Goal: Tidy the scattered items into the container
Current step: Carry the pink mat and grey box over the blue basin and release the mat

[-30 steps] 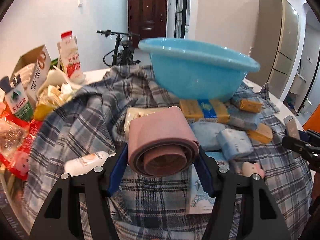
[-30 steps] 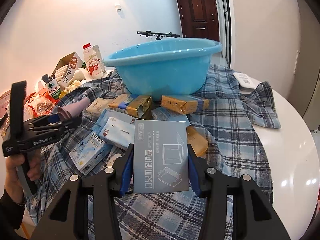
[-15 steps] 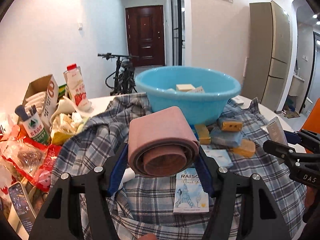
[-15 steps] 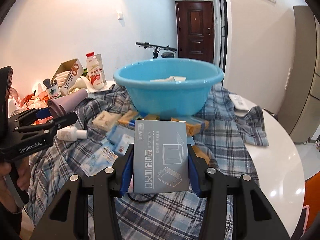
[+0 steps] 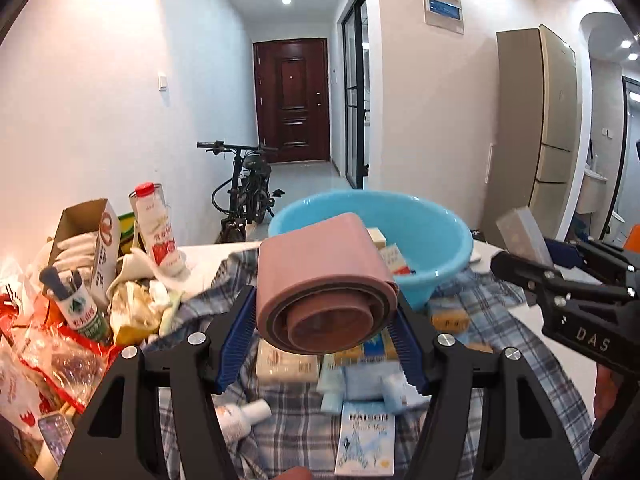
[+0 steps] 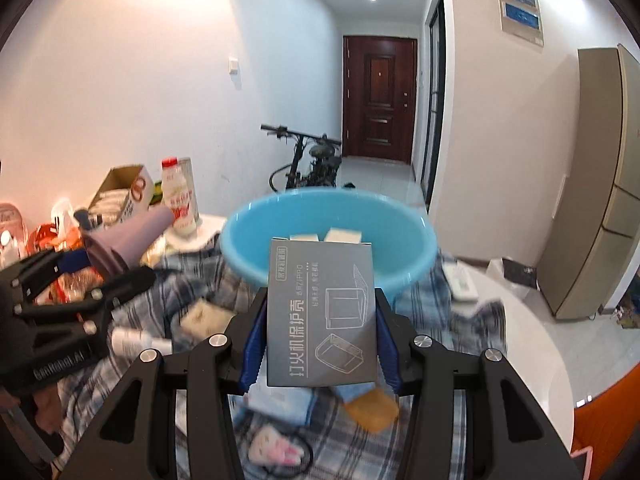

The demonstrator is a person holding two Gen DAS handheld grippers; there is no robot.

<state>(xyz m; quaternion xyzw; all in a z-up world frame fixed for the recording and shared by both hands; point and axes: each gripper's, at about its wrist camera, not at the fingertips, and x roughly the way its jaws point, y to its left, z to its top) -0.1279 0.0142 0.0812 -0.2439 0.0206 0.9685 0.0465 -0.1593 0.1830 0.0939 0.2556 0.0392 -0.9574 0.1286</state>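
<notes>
blue basin [image 5: 432,240] on plaid cloth [image 5: 288,436], far table edge | left gripper [image 5: 326,344] clamps pink roll [image 5: 320,284] | right gripper [image 6: 318,354] clamps grey box [image 6: 322,316] | both raised clear of clutter, likely to clear rim

Basin [image 5: 436,240] — light blue. Rolled mat [image 5: 320,276] — dusty pink, browner at its inner turns. Flat box [image 6: 322,312] — grey with white line drawings and lettering. Cloth [image 5: 492,364] — blue, grey and white plaid. Worktop [image 6: 532,344] was glossy white. Bottle [image 5: 158,232] was white, red-capped.
</notes>
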